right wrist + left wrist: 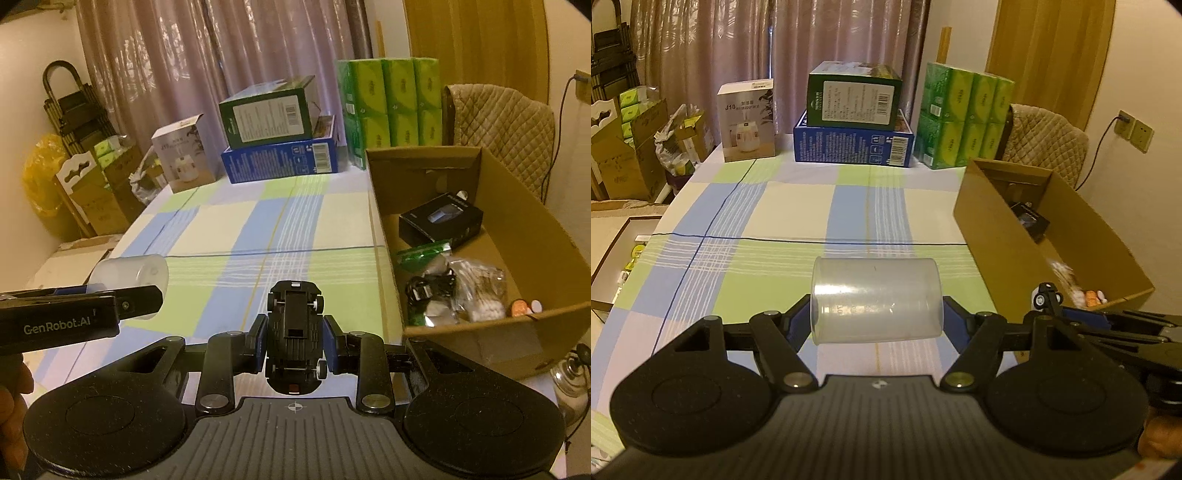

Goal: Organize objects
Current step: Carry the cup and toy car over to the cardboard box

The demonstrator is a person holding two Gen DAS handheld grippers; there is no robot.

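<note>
Above a counter (775, 206) spread with a blue, green and cream checked cloth, the left hand-held gripper (876, 317) pinches a translucent plastic cup (876, 300) lying on its side between the blue-padded fingers (798, 321), lifted clear of the cloth. To its right, the right hand-held gripper (294, 345) is clamped on a black toy car (294, 336) — turned belly-up, its underside and small wheels facing the camera, nose pointing away.

An open cardboard box (517, 206) sits at the counter's right edge, just beside the right hand-held gripper. Inside it lie a black carton (441, 219), a green packet (424, 253), crinkled clear bags (476, 284) and some small items too blurred to name.

At the far end of the counter stand a white humidifier box (748, 122), a green box (854, 94) stacked on a flat blue box (854, 146), and a tall pack of green tissue packets (967, 118). A quilted chair back (1045, 140) rises behind the cardboard box — curtains (775, 48) hang along the rear wall.
</note>
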